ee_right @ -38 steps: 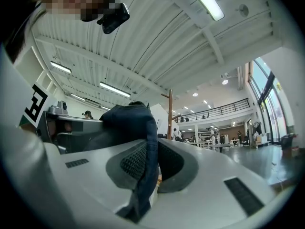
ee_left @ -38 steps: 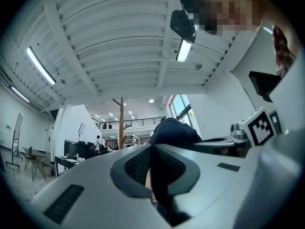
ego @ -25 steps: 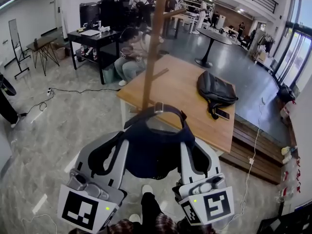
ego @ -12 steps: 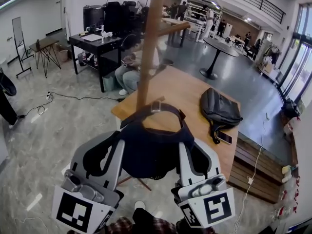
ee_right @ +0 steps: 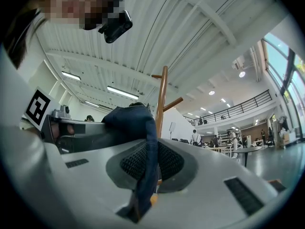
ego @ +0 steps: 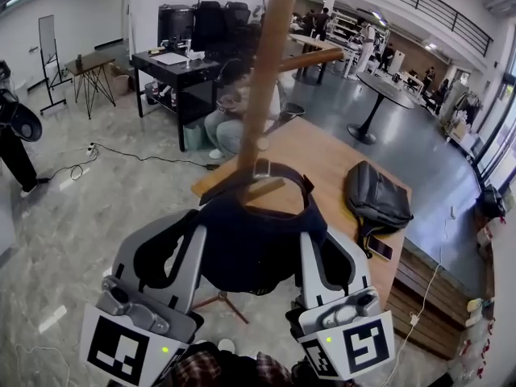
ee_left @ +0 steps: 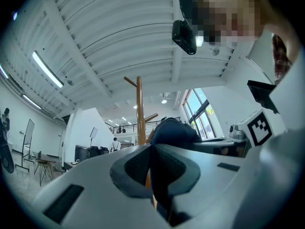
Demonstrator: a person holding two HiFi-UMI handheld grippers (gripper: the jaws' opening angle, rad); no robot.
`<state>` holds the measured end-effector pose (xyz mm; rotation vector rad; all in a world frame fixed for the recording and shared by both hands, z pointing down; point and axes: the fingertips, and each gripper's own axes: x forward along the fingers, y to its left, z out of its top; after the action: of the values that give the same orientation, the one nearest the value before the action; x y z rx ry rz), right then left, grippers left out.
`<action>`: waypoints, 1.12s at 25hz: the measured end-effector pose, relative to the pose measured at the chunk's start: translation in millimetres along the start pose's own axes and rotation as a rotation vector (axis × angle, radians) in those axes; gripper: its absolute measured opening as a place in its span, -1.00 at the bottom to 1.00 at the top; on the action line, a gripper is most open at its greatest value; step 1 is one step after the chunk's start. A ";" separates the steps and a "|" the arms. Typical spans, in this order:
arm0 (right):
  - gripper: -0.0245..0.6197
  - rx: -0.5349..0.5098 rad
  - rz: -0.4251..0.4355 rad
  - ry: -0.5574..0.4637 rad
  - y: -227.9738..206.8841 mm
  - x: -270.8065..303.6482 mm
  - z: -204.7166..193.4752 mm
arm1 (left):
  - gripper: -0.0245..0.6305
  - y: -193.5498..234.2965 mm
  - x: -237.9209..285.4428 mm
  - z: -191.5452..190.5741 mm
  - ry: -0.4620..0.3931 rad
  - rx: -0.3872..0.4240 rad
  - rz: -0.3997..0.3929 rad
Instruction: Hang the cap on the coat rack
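Gripping the cap [ego: 256, 248] at two opposite edges spreads its opening toward the coat rack [ego: 263, 95], which, as a judgement, suits slipping it over a peg. The left gripper [ego: 192, 226] has its jaws pinched on the dark fabric at the cap's left side. The right gripper [ego: 316, 239] has its jaws pinched on a fold at the right side. The cap hangs between both grippers, below the upper peg [ego: 313, 57], with its rear strap just beside the pole; contact cannot be confirmed. Both grippers point forward and upward, side by side, angled toward the pole. Hanging is not yet done
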<state>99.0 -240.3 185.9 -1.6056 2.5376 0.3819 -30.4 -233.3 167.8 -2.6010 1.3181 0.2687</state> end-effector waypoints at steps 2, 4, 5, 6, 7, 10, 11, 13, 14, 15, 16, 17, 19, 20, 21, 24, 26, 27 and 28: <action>-0.80 -0.001 0.006 -0.007 0.7 6.6 3.2 | -0.85 5.6 4.8 0.6 -0.002 0.001 0.006; -0.80 -0.003 0.005 -0.016 0.2 12.9 7.7 | -0.84 11.0 9.8 1.2 -0.005 0.003 0.013; -0.80 -0.004 0.003 -0.018 -0.3 16.3 9.8 | -0.85 13.6 12.4 1.6 -0.007 0.005 0.015; -0.80 -0.006 0.001 -0.019 -0.7 20.0 11.6 | -0.85 16.1 15.0 2.1 -0.009 0.008 0.017; -0.80 -0.007 -0.001 -0.020 -1.0 23.5 13.0 | -0.85 18.3 17.6 2.7 -0.013 0.013 0.018; -0.80 -0.008 -0.015 -0.020 -4.1 28.4 13.0 | -0.84 23.6 25.3 5.4 -0.032 0.040 0.015; -0.80 -0.008 -0.020 -0.018 -5.8 29.0 11.8 | -0.84 24.6 27.7 5.5 -0.037 0.045 0.012; -0.80 -0.005 -0.025 -0.010 -9.0 32.3 8.8 | -0.84 26.9 32.8 3.7 -0.034 0.042 0.006; -0.80 -0.003 -0.027 -0.004 -10.9 35.2 7.2 | -0.84 28.7 36.0 2.7 -0.033 0.038 0.003; -0.80 0.000 -0.029 0.001 -13.1 38.8 5.4 | -0.84 30.8 39.9 1.5 -0.032 0.035 0.000; -0.80 0.004 -0.031 0.007 -15.6 42.5 3.2 | -0.84 32.9 44.2 -0.1 -0.029 0.032 -0.003; -0.80 0.008 -0.033 0.012 -18.4 46.1 0.5 | -0.85 34.7 48.6 -2.5 -0.025 0.028 -0.005; -0.80 0.020 -0.033 0.023 -23.2 52.2 -6.2 | -0.84 37.6 56.1 -8.8 -0.014 0.020 -0.009; -0.80 0.025 -0.032 0.029 -24.9 54.7 -10.0 | -0.85 39.0 58.9 -12.2 -0.009 0.016 -0.009; -0.80 0.030 -0.030 0.035 -26.1 57.1 -14.0 | -0.84 40.5 61.2 -15.8 -0.004 0.013 -0.008; -0.80 0.044 -0.027 0.052 -29.2 64.4 -26.2 | -0.85 45.4 67.0 -27.1 0.012 0.005 -0.003; -0.80 0.053 -0.026 0.065 -31.5 70.3 -33.9 | -0.85 49.4 71.4 -35.2 0.028 0.000 0.002; -0.80 0.055 -0.027 0.073 -32.7 73.4 -37.6 | -0.84 51.6 73.6 -39.2 0.037 -0.003 0.005; -0.80 0.058 -0.028 0.082 -33.8 76.2 -41.6 | -0.84 53.5 75.9 -43.1 0.046 -0.005 0.007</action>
<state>98.0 -331.8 203.3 -1.6663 2.5568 0.2428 -26.6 -334.3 184.0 -2.6222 1.3440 0.2151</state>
